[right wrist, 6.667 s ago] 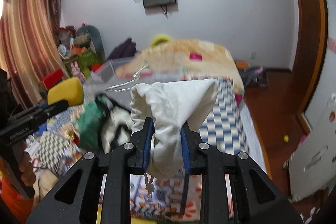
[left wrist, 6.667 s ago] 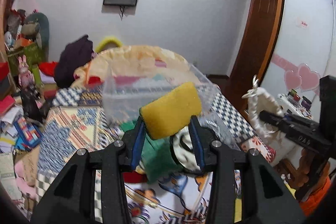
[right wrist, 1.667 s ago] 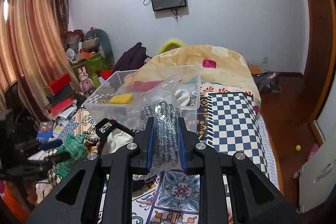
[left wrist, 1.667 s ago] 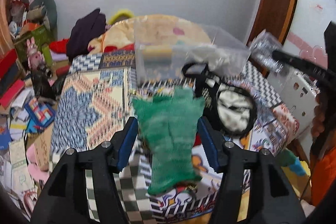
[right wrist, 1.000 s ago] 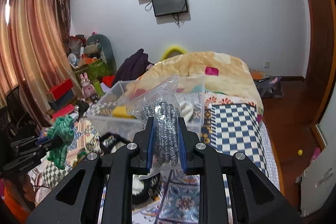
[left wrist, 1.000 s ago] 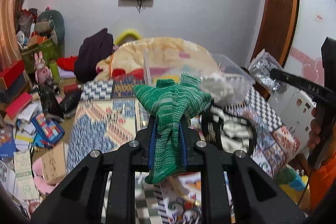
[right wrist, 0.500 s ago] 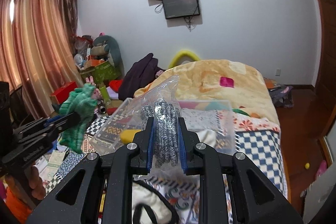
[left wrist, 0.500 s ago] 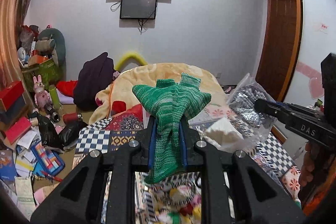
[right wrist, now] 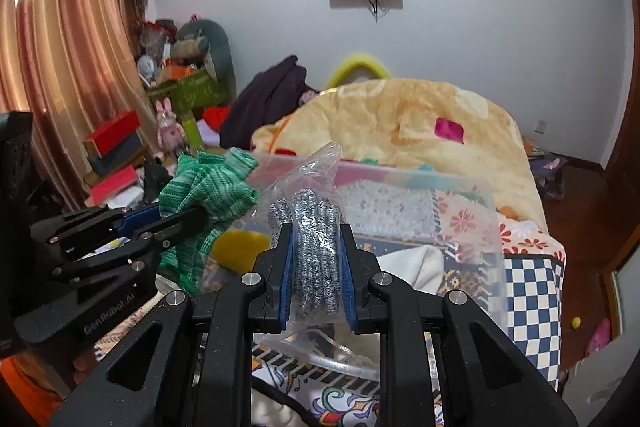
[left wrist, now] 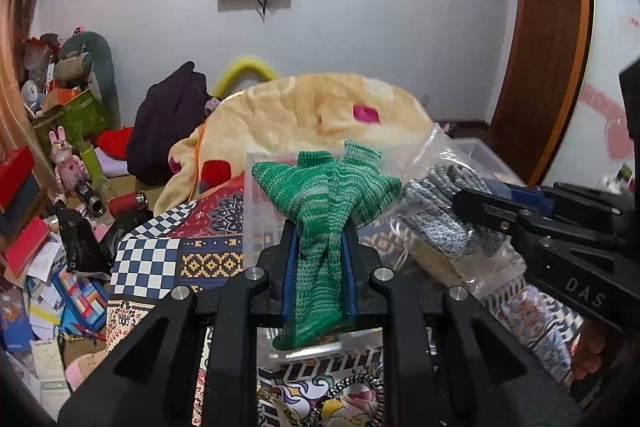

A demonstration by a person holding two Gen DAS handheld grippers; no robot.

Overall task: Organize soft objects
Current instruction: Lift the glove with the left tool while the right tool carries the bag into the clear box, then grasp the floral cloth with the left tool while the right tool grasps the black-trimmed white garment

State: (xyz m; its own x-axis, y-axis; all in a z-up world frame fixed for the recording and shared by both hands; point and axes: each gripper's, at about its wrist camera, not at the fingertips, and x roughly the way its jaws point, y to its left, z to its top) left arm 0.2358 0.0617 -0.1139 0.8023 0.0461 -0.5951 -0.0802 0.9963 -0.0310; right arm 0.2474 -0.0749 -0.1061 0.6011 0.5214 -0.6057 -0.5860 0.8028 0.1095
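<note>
Left claw [left wrist: 318, 267] clamped on green knit cloth [left wrist: 326, 195], right claw [right wrist: 316, 267] clamped on bagged grey gloves [right wrist: 314, 227]; both over the clear bin [right wrist: 420, 187]. Drop-off step; next, lower and release inside.

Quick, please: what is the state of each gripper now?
Left gripper: closed on the green knit cloth.
Right gripper: closed on the bagged grey gloves.

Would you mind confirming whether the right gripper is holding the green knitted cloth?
No, the right gripper is shut on a bagged grey knit item, while the green knitted cloth sits in the left gripper.
</note>
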